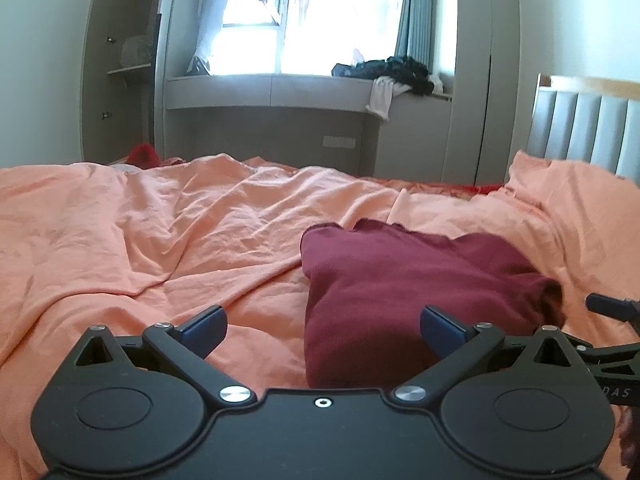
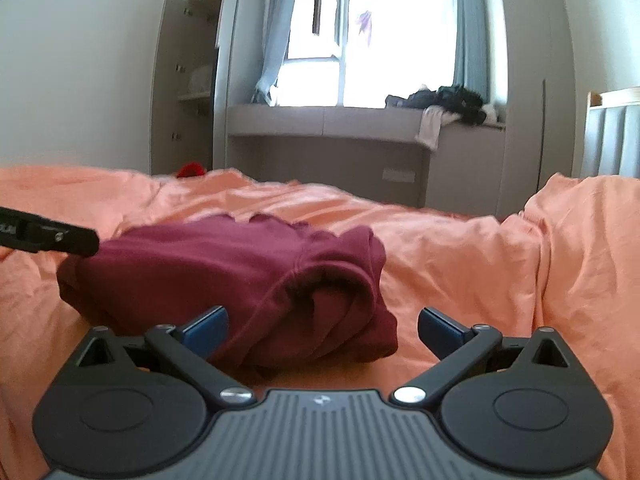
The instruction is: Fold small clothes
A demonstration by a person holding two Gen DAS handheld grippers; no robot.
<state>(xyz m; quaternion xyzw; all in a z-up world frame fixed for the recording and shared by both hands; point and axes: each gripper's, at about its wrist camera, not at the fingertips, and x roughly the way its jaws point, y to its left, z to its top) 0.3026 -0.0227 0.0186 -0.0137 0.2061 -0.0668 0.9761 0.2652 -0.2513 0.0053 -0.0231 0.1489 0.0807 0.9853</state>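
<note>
left wrist view: folded maroon knit garment (image 1: pixel 404 292) lies lower right on the wrinkled peach bedsheet (image 1: pixel 160 232).
left gripper (image 1: pixel 324 326): jaws wide, empty.
right gripper (image 2: pixel 322 326): jaws wide, empty.
handling: soft, light, limp; pinch a hemmed edge.

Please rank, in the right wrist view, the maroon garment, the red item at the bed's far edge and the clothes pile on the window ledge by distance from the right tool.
1. Maroon garment, just ahead, left-centre.
2. Red item, far edge, left.
3. Clothes pile, ledge, right.
</note>
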